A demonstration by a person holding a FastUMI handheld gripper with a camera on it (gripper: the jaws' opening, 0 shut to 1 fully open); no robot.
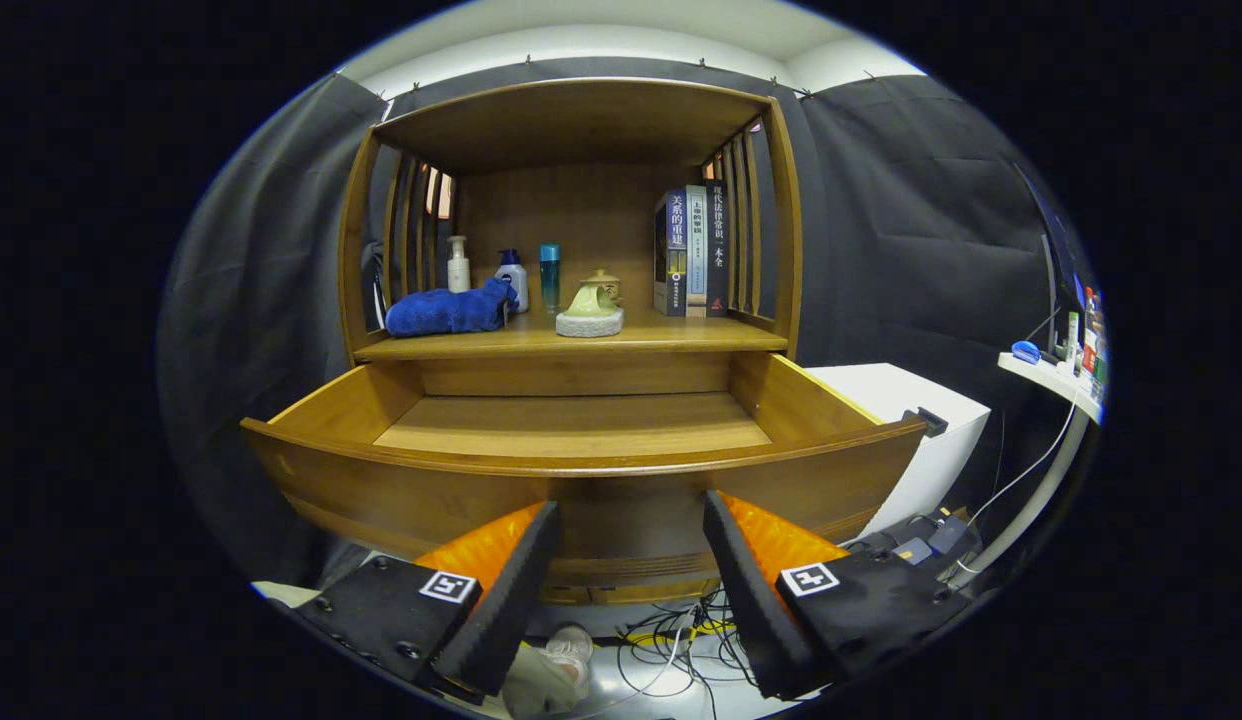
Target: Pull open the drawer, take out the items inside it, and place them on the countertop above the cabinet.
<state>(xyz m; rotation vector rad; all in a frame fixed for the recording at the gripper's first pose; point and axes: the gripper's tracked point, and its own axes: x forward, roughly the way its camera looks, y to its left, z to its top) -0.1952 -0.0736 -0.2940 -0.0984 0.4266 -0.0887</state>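
Observation:
The wooden cabinet's drawer [581,470] is pulled out toward me, and its inside shows bare wood. On the countertop [681,340] above it lie a blue towel [446,310] and a pale green teapot on a white pad [591,308]. Behind them stand a white pump bottle [459,265], a white bottle with a blue cap [512,275] and a teal bottle [549,278]. My gripper [629,525] is open just in front of the drawer's front panel, with nothing between its fingers.
Several books [693,252] stand upright at the right of the countertop. A white box [931,420] sits to the right of the cabinet. Cables [681,640] lie on the floor below the drawer. A white shelf [1051,375] with small items is far right.

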